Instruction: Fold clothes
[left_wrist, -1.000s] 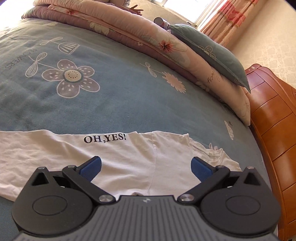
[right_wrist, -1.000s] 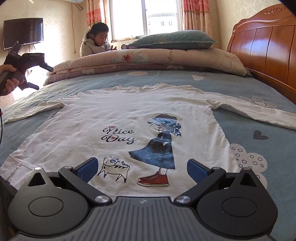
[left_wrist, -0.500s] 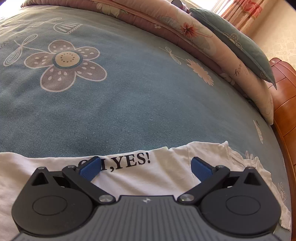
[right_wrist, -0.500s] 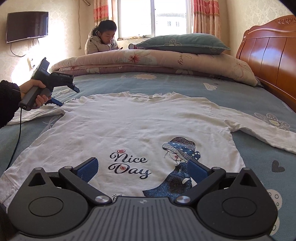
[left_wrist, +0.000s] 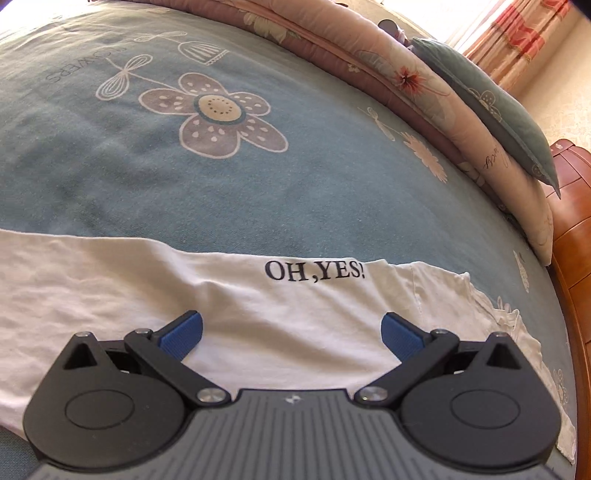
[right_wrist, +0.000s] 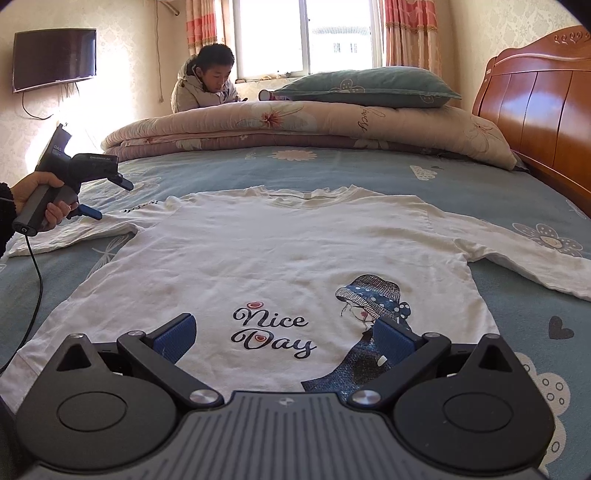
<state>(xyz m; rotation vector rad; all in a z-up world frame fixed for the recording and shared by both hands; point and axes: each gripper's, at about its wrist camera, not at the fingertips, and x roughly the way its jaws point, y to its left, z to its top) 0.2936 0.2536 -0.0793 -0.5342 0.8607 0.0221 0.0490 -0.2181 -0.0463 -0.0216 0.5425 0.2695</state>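
A white long-sleeved shirt (right_wrist: 288, 251) lies flat and face up on the blue bed, printed "Nice Day" beside a girl in a hat. Its left sleeve (left_wrist: 184, 295), printed "OH,YES!", stretches across the left wrist view. My left gripper (left_wrist: 291, 330) hovers open just above that sleeve, nothing between its blue pads. From the right wrist view the left gripper (right_wrist: 107, 199) appears in a hand over the sleeve. My right gripper (right_wrist: 284, 332) stands open over the shirt's lower front, holding nothing. The right sleeve (right_wrist: 528, 258) lies spread out to the right.
A rolled floral quilt (right_wrist: 306, 125) with a grey-green pillow (right_wrist: 369, 86) on it lies across the far side of the bed. A wooden headboard (right_wrist: 539, 107) rises on the right. A person (right_wrist: 207, 85) leans on the quilt by the window. A TV (right_wrist: 53, 59) hangs at left.
My left gripper has drawn back over the sleeve, so more white cloth shows below the "OH,YES!" print. My right gripper has moved forward up the shirt front. Both stay open.
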